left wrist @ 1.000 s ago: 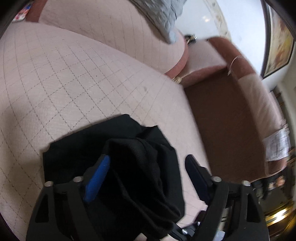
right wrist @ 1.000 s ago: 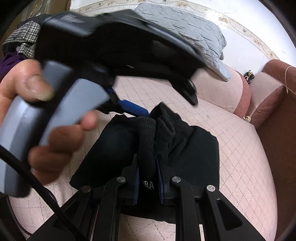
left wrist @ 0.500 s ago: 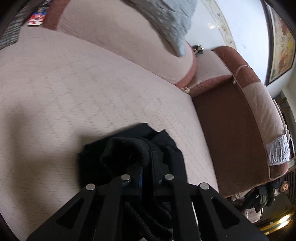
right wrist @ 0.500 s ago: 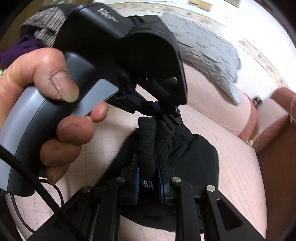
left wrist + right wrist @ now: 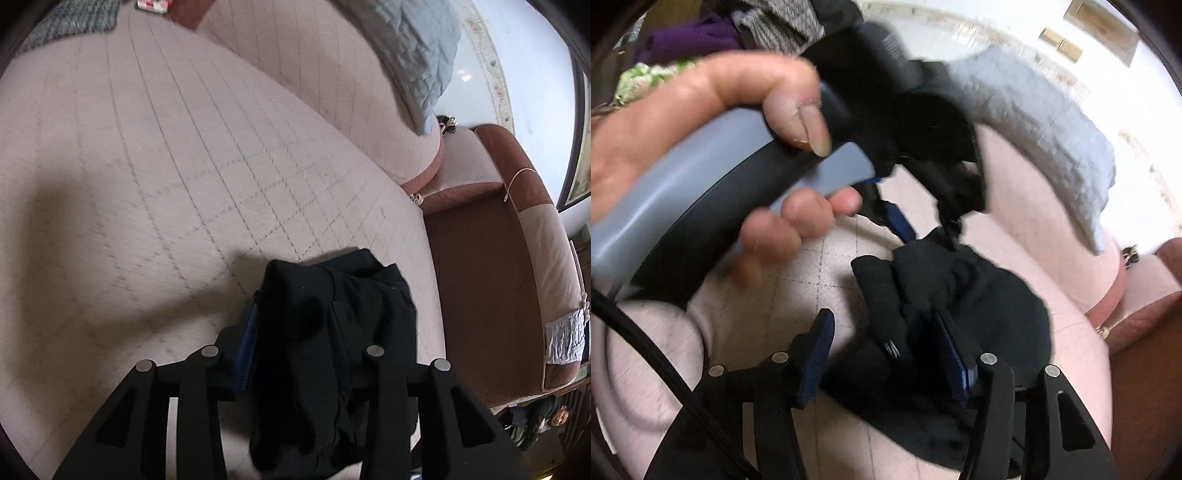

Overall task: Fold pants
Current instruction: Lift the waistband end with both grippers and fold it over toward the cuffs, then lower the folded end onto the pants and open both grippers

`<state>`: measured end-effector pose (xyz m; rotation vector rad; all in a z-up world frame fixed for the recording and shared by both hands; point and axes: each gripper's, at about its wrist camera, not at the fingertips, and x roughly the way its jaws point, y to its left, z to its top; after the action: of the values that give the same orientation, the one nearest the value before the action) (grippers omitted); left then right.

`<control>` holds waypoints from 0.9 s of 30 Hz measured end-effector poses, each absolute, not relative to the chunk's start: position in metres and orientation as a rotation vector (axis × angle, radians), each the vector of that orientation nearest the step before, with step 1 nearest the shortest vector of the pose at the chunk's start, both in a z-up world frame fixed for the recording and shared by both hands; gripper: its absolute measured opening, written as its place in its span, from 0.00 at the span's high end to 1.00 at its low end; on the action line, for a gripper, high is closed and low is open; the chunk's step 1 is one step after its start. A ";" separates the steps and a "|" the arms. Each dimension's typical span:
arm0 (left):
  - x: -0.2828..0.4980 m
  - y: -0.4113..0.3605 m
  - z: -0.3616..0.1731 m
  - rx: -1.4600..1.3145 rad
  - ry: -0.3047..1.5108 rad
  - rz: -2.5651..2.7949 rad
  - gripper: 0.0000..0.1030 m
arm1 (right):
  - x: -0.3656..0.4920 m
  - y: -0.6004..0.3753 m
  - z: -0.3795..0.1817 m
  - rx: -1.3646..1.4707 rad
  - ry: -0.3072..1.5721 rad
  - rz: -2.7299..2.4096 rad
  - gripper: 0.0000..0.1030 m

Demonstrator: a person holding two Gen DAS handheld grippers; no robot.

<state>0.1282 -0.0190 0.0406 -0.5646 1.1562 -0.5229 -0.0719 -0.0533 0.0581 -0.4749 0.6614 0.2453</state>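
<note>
The black pants [image 5: 332, 332] lie as a bunched bundle on the pink quilted cushion [image 5: 184, 184]. My left gripper [image 5: 299, 314] straddles the top of the bundle. Its jaws are opening: the blue left pad [image 5: 247, 343] stands at the cloth's edge, and cloth drapes over and hides the other finger. In the right wrist view the pants [image 5: 997, 314] sit low in the centre. My right gripper [image 5: 882, 321] is opening too. A ribbed fold rests against its right pad [image 5: 955, 354], with a gap on the left side. A hand [image 5: 683, 122] holds the left gripper [image 5: 931, 229] just above the bundle.
A grey-blue quilt [image 5: 417, 55] lies over the pink backrest [image 5: 314, 74]. A brown and pink armrest [image 5: 517, 240] runs along the right side, with a drop to the floor past it. A black cable [image 5: 657, 362] hangs at the lower left.
Half a second ago both grippers were pinched on folds of the pants. Both jaws have since spread apart, and the bundle has sunk lower onto the cushion. Both views have shifted and rolled.
</note>
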 end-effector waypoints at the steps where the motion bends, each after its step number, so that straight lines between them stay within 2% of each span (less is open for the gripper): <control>1: 0.125 -0.014 0.048 -0.557 1.140 -0.510 0.63 | -0.080 -0.059 0.063 -0.467 0.646 0.243 0.39; 7: 0.103 -0.007 0.093 -0.494 1.025 -0.472 0.60 | -0.101 -0.131 0.093 -0.285 0.681 0.170 0.41; 9: 0.098 -0.024 0.101 -0.461 1.013 -0.492 0.55 | -0.092 -0.165 0.100 -0.134 0.742 0.123 0.62; 10: 0.097 -0.034 0.102 -0.448 1.016 -0.502 0.53 | -0.084 -0.184 0.102 -0.036 0.778 0.111 0.77; 11: 0.097 -0.048 0.099 -0.432 1.026 -0.509 0.52 | -0.074 -0.205 0.101 0.081 0.812 0.108 0.80; 14: 0.094 -0.074 0.083 -0.418 1.078 -0.518 0.52 | -0.051 -0.250 0.091 0.456 0.870 0.179 0.80; 17: 0.083 -0.090 0.061 -0.405 1.132 -0.495 0.53 | -0.031 -0.261 0.062 0.611 0.931 0.226 0.80; 20: 0.064 -0.099 0.055 -0.368 1.121 -0.507 0.53 | -0.029 -0.247 0.028 0.558 1.024 0.179 0.87; 21: 0.059 -0.102 0.055 -0.369 1.121 -0.528 0.52 | -0.027 -0.247 0.023 0.482 1.038 0.130 0.94; 22: 0.054 -0.101 0.055 -0.366 1.121 -0.551 0.52 | -0.028 -0.244 0.020 0.407 1.037 0.091 0.96; 27: 0.041 -0.109 0.058 -0.284 1.124 -0.564 0.50 | -0.021 -0.236 0.022 0.151 1.072 -0.053 0.94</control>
<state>0.0408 -0.1093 0.0584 -0.2842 1.1236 -0.5639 -0.0211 -0.2358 0.0223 0.1506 1.0720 -0.0534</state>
